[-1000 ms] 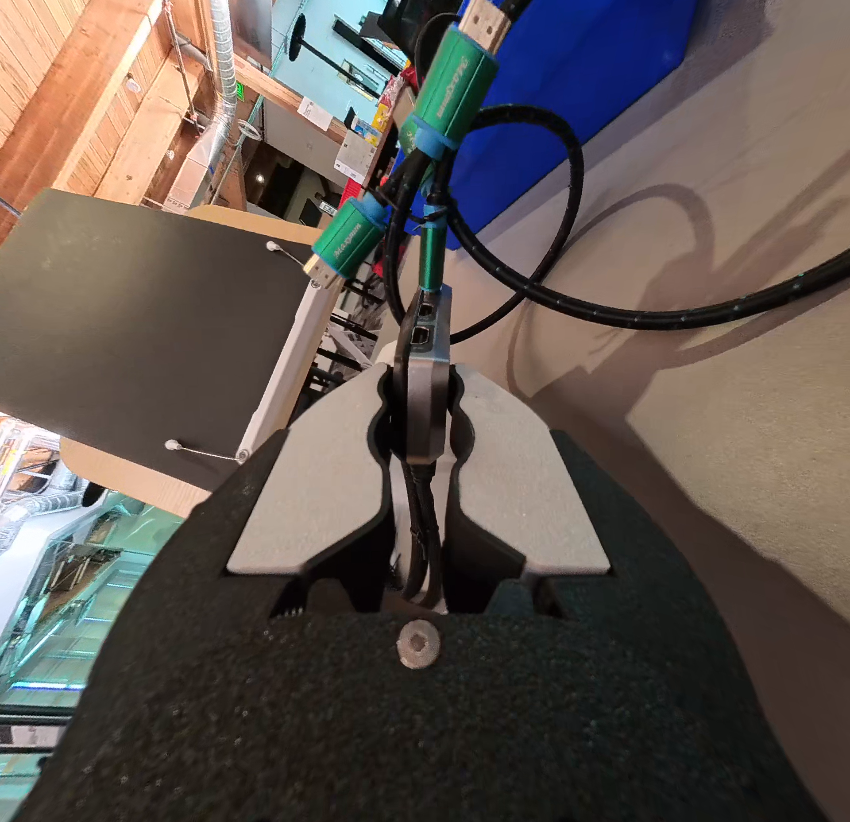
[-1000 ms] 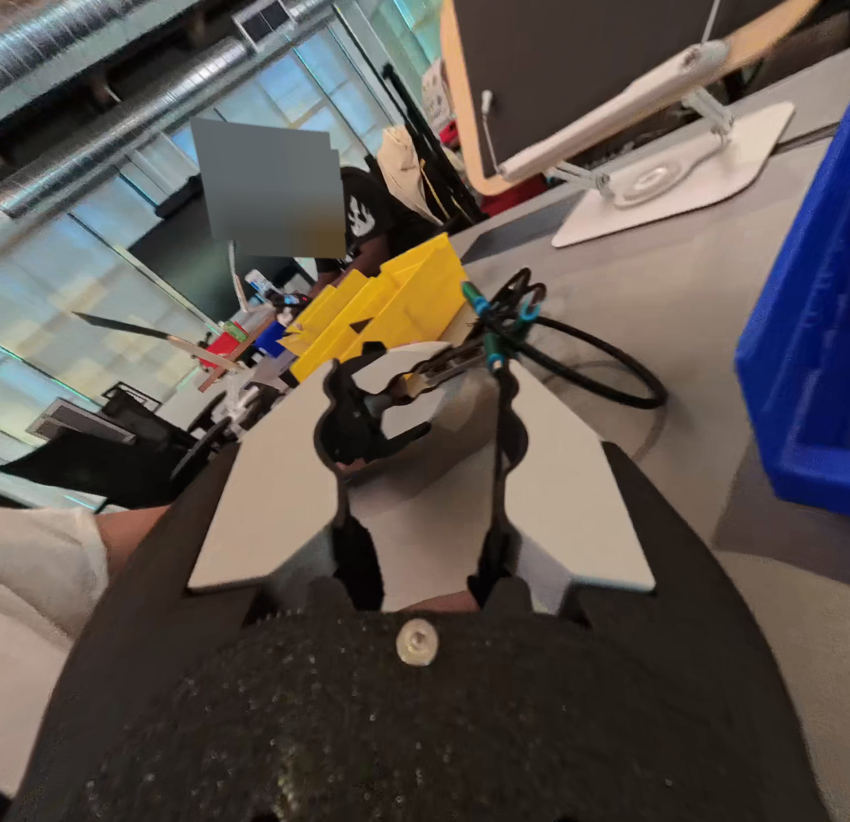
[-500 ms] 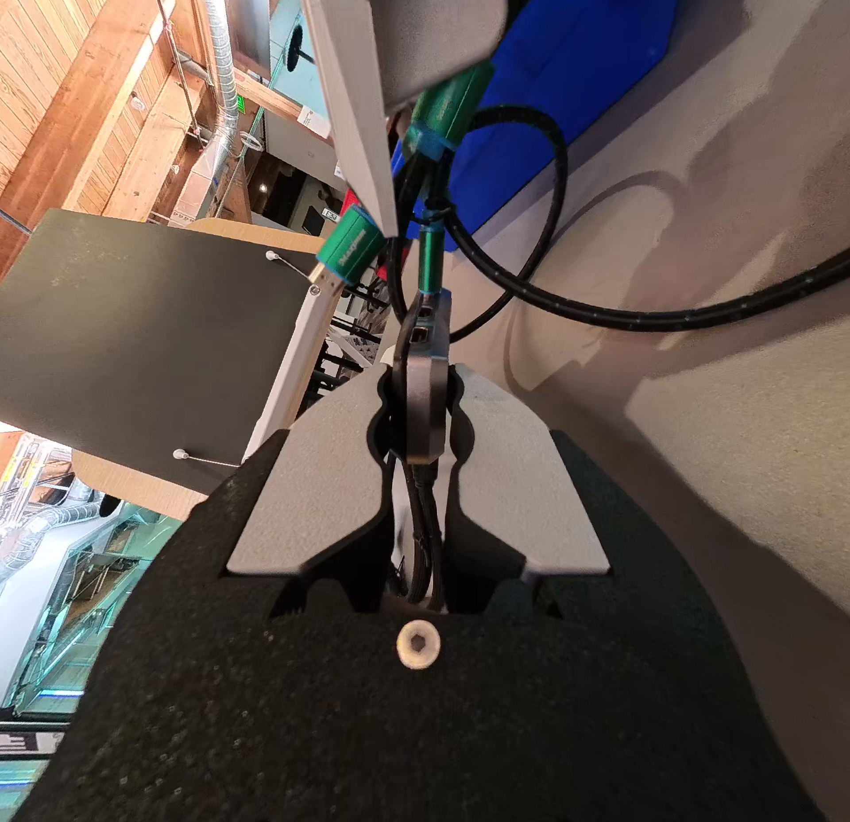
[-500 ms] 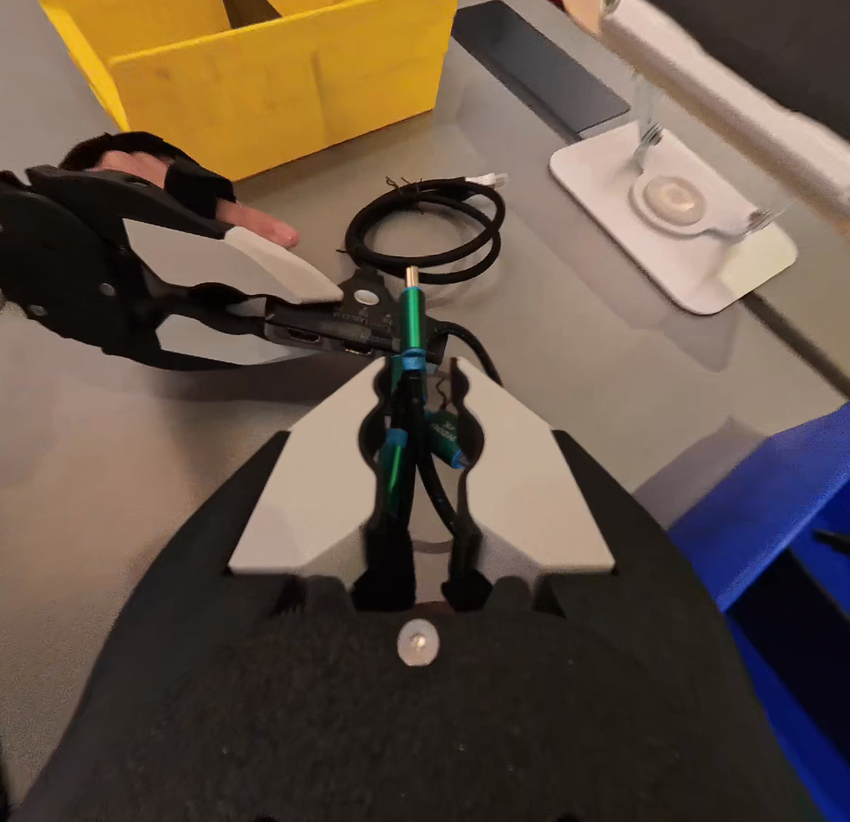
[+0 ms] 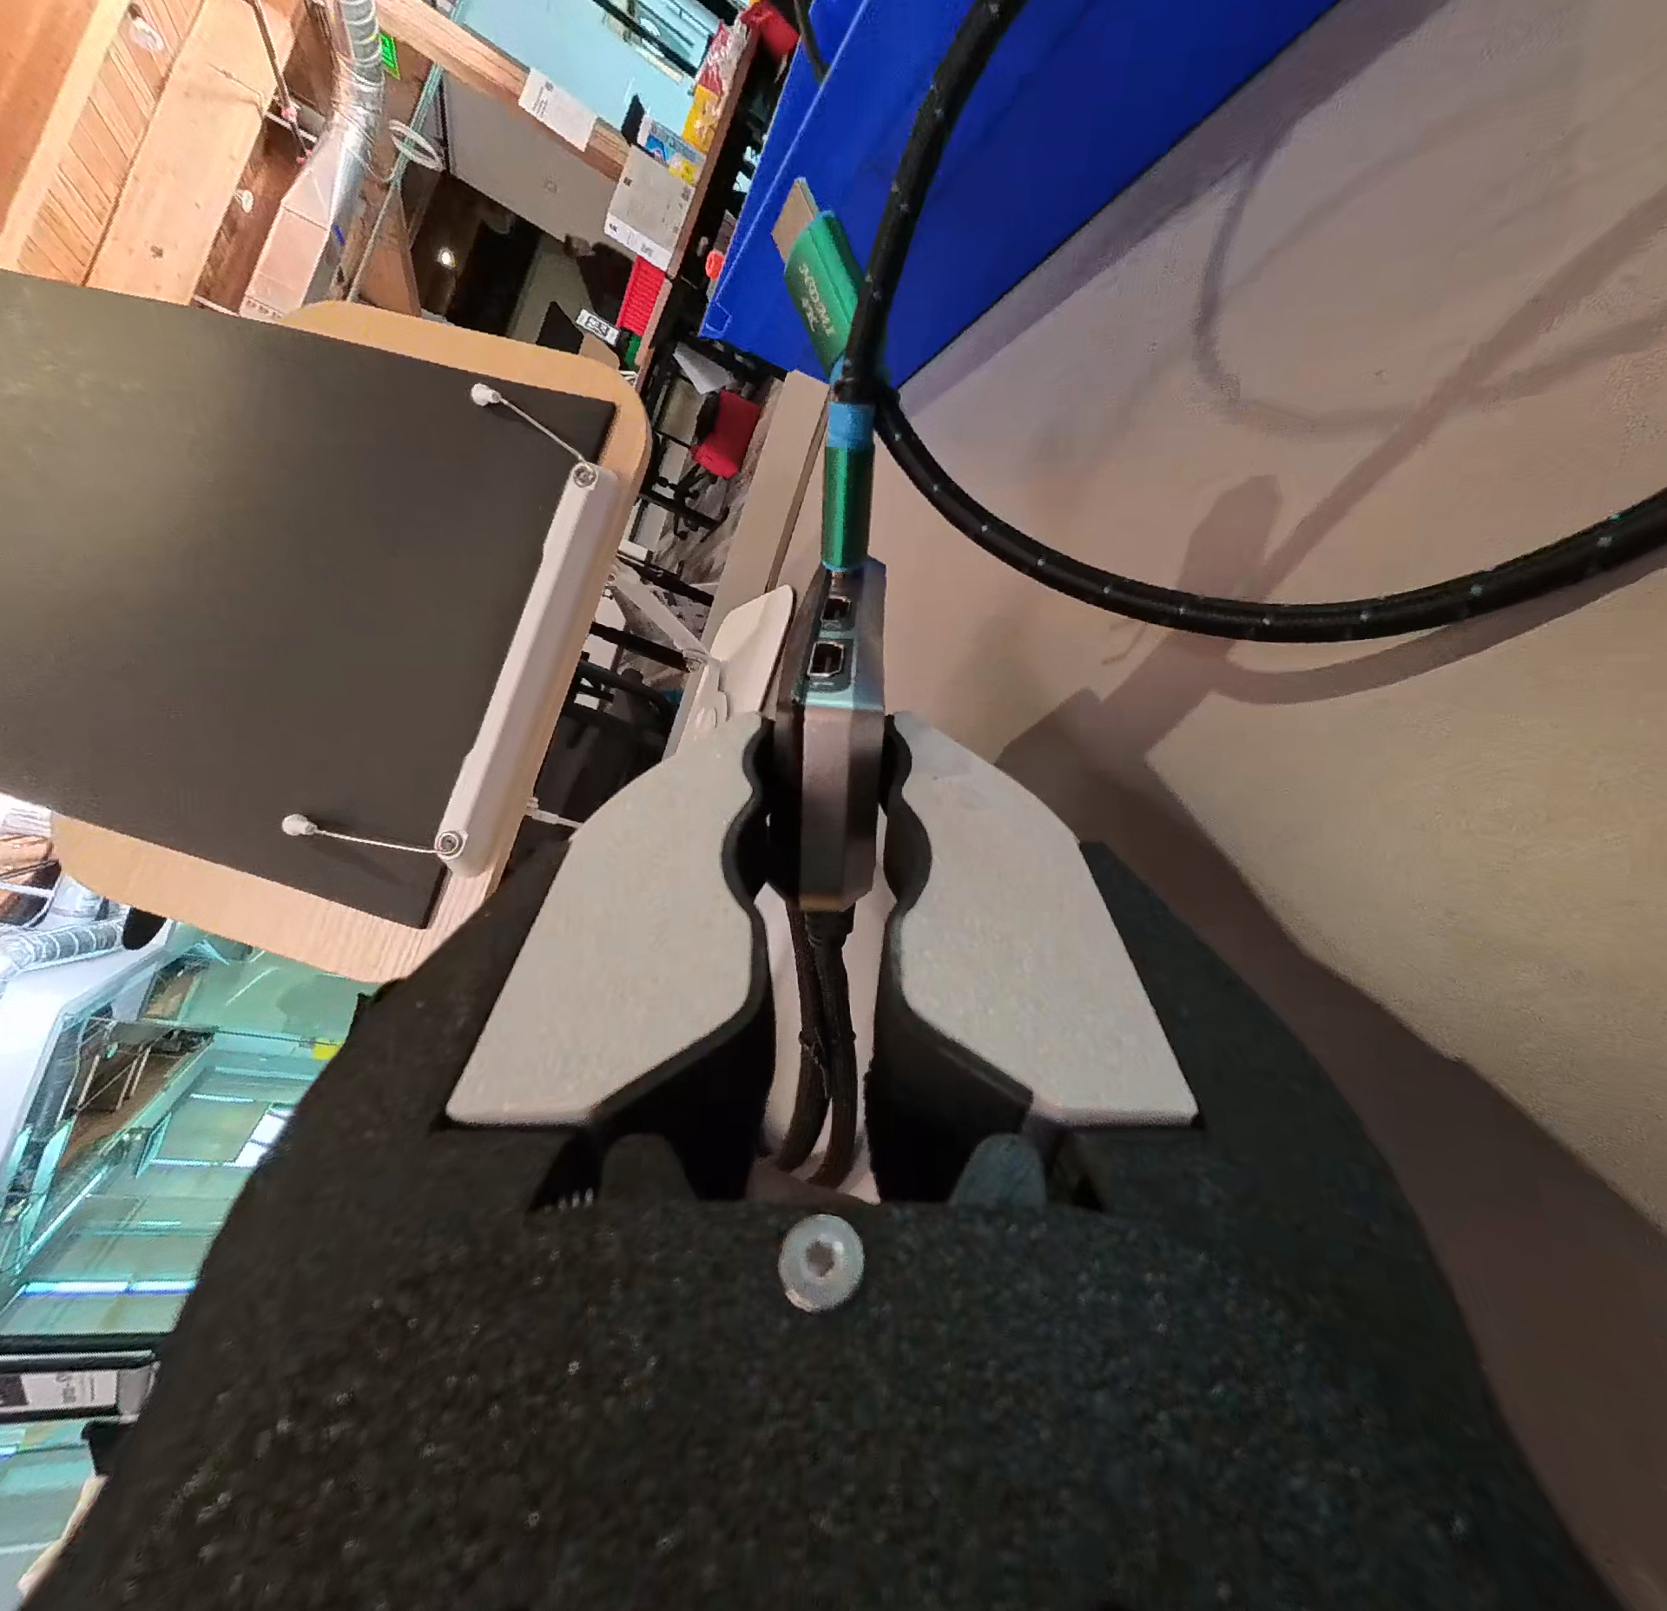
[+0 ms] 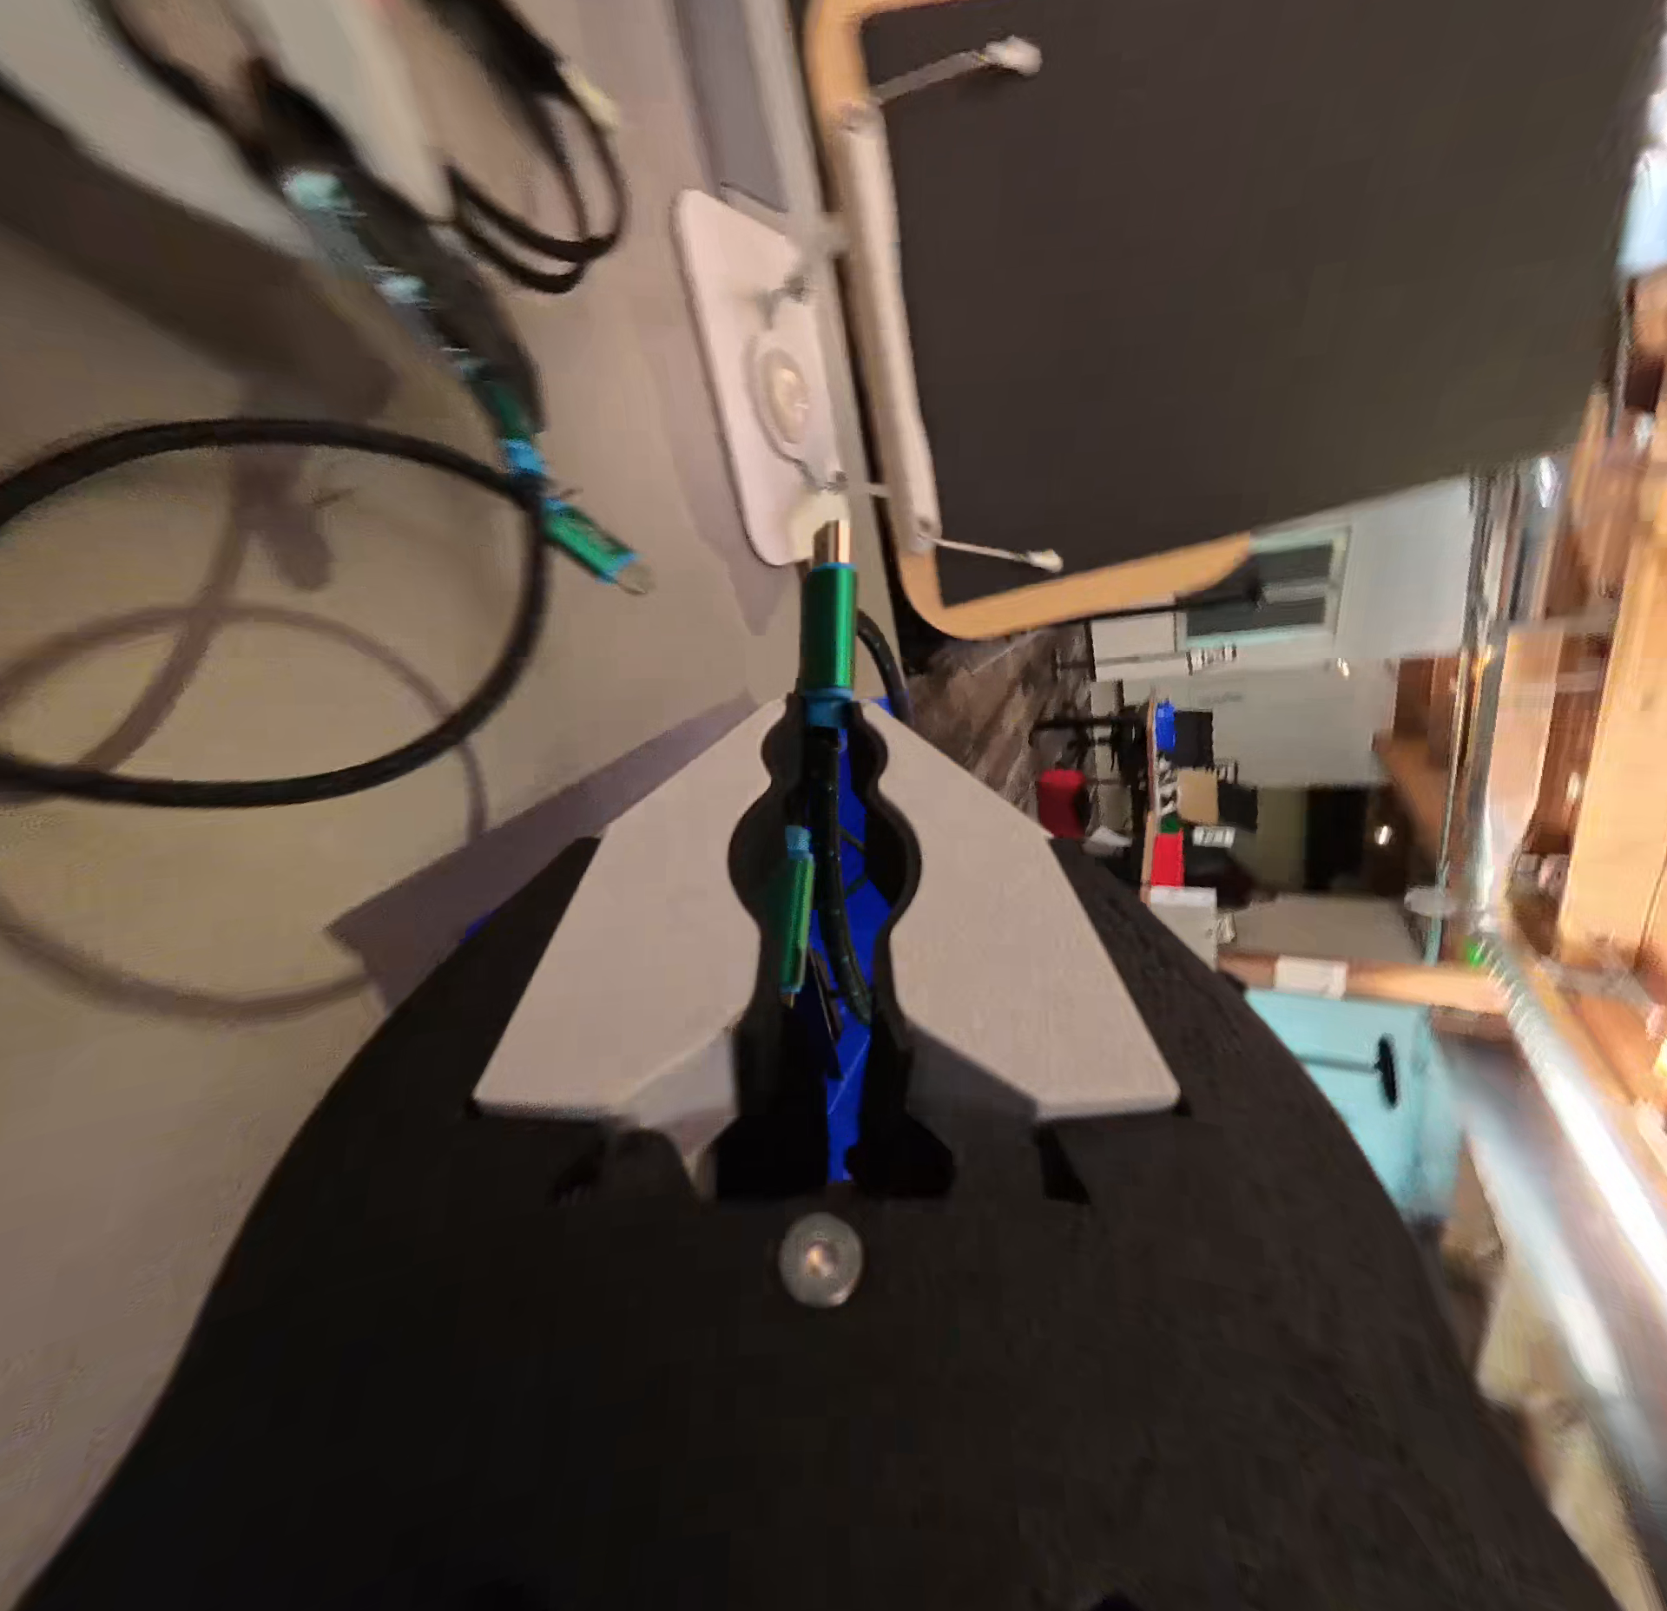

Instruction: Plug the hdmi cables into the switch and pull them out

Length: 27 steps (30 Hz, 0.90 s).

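Observation:
My left gripper [image 5: 830, 752] is shut on the grey HDMI switch [image 5: 839, 810], held on edge above the table. One green HDMI plug [image 5: 846, 513] sits in the switch's far port; two nearer ports [image 5: 823, 661] are empty. A second green plug [image 5: 816, 292] hangs loose beyond it. My right gripper [image 6: 825, 724] is shut on a black cable just behind a third green plug [image 6: 830, 630], which sticks out past the fingertips. Another green plug [image 6: 796, 918] dangles in the gap between the fingers. The switch [image 6: 397, 260] shows blurred at the upper left of the right wrist view.
A black braided cable [image 5: 1173, 612] loops over the grey table [image 5: 1353, 846]. A blue bin [image 5: 1082, 80] stands beyond the switch. A black panel on a white stand [image 5: 271, 576] is to the left, and its white base [image 6: 776, 377] lies ahead of the right gripper. Across from one pair of fingers to the other is roughly 20 cm.
My right gripper came in open, shut on a cable behind a green plug and swung away with it. It has left the left wrist view. The left gripper kept holding the switch.

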{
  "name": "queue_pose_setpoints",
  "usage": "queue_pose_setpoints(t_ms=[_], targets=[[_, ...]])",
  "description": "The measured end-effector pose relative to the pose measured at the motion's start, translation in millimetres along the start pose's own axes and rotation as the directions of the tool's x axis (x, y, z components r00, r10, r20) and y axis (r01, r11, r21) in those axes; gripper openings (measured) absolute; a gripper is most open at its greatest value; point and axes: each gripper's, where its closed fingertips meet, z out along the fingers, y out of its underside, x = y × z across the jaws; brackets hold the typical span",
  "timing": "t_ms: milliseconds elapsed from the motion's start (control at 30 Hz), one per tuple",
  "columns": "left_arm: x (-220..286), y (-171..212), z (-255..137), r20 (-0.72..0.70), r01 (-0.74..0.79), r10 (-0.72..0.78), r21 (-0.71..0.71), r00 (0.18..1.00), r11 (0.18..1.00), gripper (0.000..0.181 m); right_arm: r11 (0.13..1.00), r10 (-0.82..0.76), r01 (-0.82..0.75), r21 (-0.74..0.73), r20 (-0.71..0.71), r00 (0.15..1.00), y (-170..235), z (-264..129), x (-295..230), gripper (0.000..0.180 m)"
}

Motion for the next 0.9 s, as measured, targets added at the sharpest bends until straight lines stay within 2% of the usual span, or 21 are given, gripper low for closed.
queue_pose_setpoints(t_ms=[100, 267, 467, 600, 667, 833, 900], targets=[[3, -5, -2, -0.018, -0.024, 0.024, 0.013, 1.0, 1.0, 0.021, 0.973, -0.224, 0.227, -0.051, 0.058, 0.973, -23, 10, -47, 0.01], [7, -14, -6, -0.02, -0.055, 0.056, 0.036, 0.998, 0.998, 0.021, 0.931, -0.362, 0.364, 0.004, 0.11, 0.926, -50, 42, -95, 0.01], [11, -16, -7, -0.04, -0.061, 0.062, 0.043, 0.997, 0.997, 0.021, 0.863, -0.502, 0.504, -0.023, 0.061, 0.863, -50, 58, -97, 0.009], [10, -13, -6, -0.06, -0.013, 0.015, 0.031, 0.998, 0.999, 0.021, 0.791, -0.611, 0.61, -0.05, -0.005, 0.792, -48, 59, -98, 0.01], [9, -13, -6, -0.071, 0.005, -0.003, 0.026, 0.997, 1.0, 0.021, 0.77, -0.637, 0.635, -0.064, -0.019, 0.77, -44, 62, -105, 0.01], [10, -11, -5, -0.06, -0.013, 0.013, 0.007, 0.998, 1.0, 0.021, 0.827, -0.558, 0.554, -0.099, -0.016, 0.83, -41, 66, -107, 0.009], [10, -8, -3, -0.066, -0.005, 0.005, -0.008, 0.998, 1.0, 0.021, 0.821, -0.567, 0.562, -0.102, -0.039, 0.823, -42, 64, -104, 0.009]])
